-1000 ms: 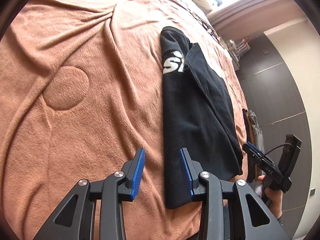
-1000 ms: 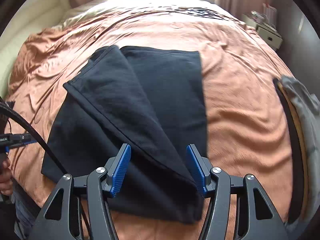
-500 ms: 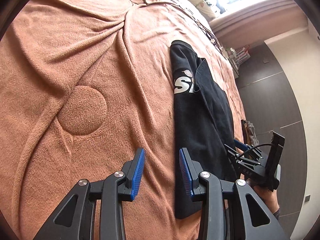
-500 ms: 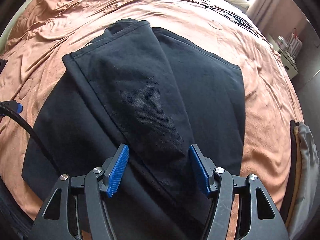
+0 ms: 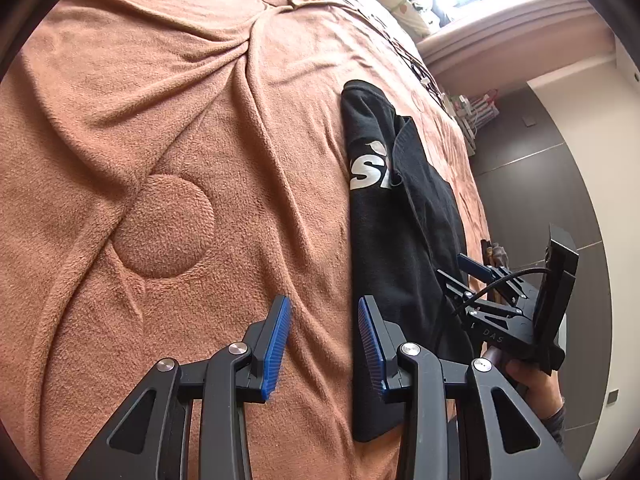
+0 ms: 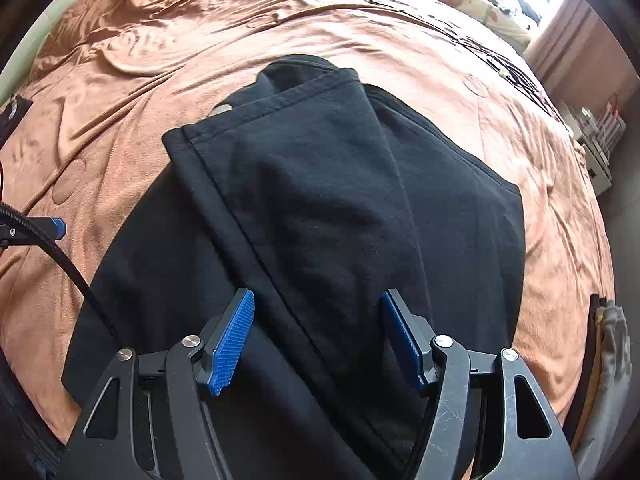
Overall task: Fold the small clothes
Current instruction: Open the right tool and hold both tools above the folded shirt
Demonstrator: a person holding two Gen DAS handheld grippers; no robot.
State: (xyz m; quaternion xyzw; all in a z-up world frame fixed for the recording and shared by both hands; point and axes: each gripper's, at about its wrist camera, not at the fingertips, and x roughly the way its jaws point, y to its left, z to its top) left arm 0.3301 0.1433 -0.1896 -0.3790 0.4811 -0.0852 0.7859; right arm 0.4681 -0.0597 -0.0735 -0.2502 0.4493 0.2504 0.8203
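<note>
My right gripper (image 6: 318, 336) hangs over the folded black shirt (image 6: 320, 220), jaws opening, nothing pinched; a folded flap runs from 11 o'clock down to 5. My left gripper (image 5: 324, 344) stands part open and empty above the brown blanket (image 5: 160, 140), the shirt's long edge at its 1 o'clock. Bare blanket spreads from 9 to 12. White letters (image 5: 366, 168) are partly hidden; I can't read them.

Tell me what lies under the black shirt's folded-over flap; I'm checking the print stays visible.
Under the flap lies the rest of the black shirt, on the brown blanket. White lettering shows beside the flap's edge; the rest of the print is covered.
</note>
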